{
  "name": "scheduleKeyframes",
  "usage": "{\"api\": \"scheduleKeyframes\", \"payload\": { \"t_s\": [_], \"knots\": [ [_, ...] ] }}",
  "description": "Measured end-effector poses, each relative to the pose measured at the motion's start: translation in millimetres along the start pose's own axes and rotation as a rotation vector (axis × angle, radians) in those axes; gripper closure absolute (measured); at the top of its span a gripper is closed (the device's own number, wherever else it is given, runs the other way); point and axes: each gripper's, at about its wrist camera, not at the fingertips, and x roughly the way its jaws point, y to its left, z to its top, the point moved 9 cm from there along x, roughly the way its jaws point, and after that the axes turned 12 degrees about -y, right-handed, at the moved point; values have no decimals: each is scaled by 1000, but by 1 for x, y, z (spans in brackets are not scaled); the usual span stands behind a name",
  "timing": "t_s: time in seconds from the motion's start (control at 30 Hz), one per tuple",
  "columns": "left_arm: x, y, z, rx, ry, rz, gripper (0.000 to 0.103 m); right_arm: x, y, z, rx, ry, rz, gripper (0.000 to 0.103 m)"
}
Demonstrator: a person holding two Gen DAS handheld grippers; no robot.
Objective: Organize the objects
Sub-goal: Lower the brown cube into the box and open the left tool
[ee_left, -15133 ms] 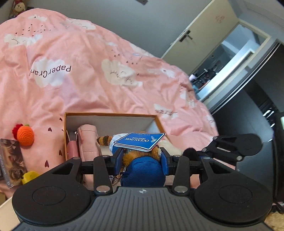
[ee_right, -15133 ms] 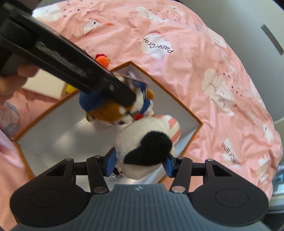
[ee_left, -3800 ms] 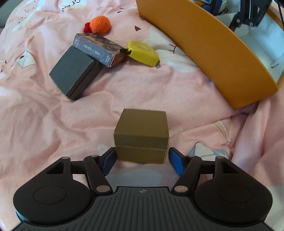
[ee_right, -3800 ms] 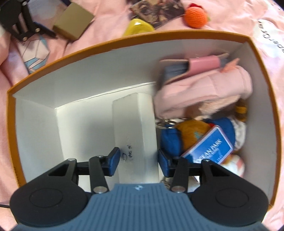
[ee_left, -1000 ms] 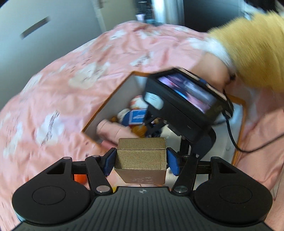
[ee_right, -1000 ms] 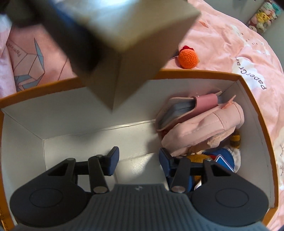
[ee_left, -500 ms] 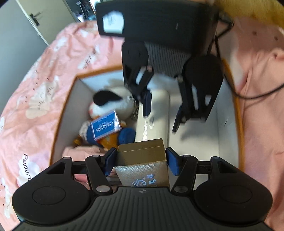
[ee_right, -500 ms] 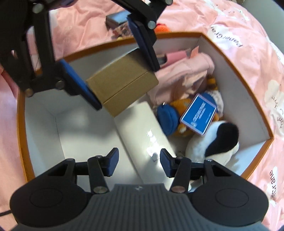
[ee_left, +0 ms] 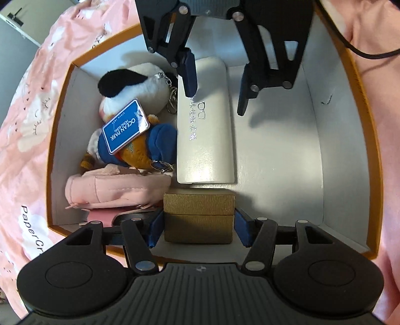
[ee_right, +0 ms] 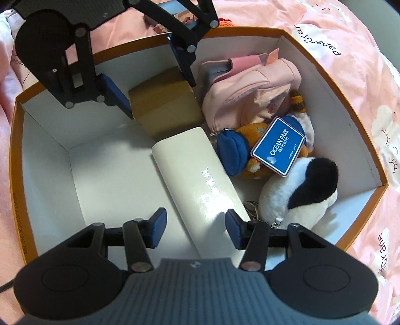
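My left gripper (ee_left: 199, 228) is shut on a gold box (ee_left: 199, 216) and holds it low inside the orange storage box (ee_left: 350, 82), at the end of a white glasses case (ee_left: 205, 135). The gold box (ee_right: 165, 110) also shows in the right wrist view, between the left gripper's fingers (ee_right: 117, 97). My right gripper (ee_right: 195, 231) is open and empty, hovering over the white case (ee_right: 200, 180). Beside the case lie a pink pouch (ee_left: 115, 191), a blue and orange plush with a blue tag (ee_left: 125, 133), and a white and black plush (ee_left: 135, 80).
The orange box (ee_right: 350, 112) sits on a pink duvet (ee_right: 362, 50). The white floor of the box (ee_left: 277, 155) lies to the right of the case. An orange crochet ball (ee_right: 226, 22) shows past the box's far rim.
My left gripper has lowered the gold box into the orange box, down next to the pink pouch and the case. My right gripper has stayed open above the case.
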Motion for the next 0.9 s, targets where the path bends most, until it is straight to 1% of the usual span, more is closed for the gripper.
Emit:
{"api": "scheduleKeyframes", "payload": {
  "t_s": [0.07,0.1,0.13,0.23,0.33,0.4,0.43,0.5,0.53,0.57,0.63,0.73,0.77,0.8,0.9],
  "knots": [
    [4,1,-1,4,-3,12,33,1,0,-1,-7,4,-3,47],
    [5,2,-1,-1,-5,20,33,1,0,-2,-14,8,-5,44],
    [6,4,0,-6,-5,30,32,1,0,-3,-17,10,-9,43],
    [2,8,0,-21,-26,60,31,2,-3,-6,-28,19,-16,42],
    [-3,11,0,-61,-50,84,30,5,-6,-11,-58,55,-41,41],
    [-5,13,-1,-97,-60,97,31,9,-8,-15,-96,89,-75,33],
    [-5,14,-3,-113,-65,101,31,11,-8,-16,-110,106,-93,33],
    [-3,15,-5,-141,-66,110,31,14,-9,-17,-123,111,-113,33],
    [-3,15,-8,-156,-70,114,31,14,-10,-17,-113,114,-119,33],
    [-3,20,-3,-170,-75,117,32,14,-11,-17,-98,115,-122,33],
    [-2,22,-4,-197,-81,121,33,14,-12,-18,-84,120,-126,33],
    [-2,21,-5,-226,-97,122,39,14,-12,-17,-61,149,-138,33],
    [-1,21,-5,-236,-97,120,43,14,-12,-15,-40,159,-135,32],
    [-7,13,-4,-248,-95,119,44,15,-11,-14,-37,161,-134,32],
    [-5,12,-3,-253,-107,133,48,18,-13,-13,-16,176,-138,31]
  ]
}}
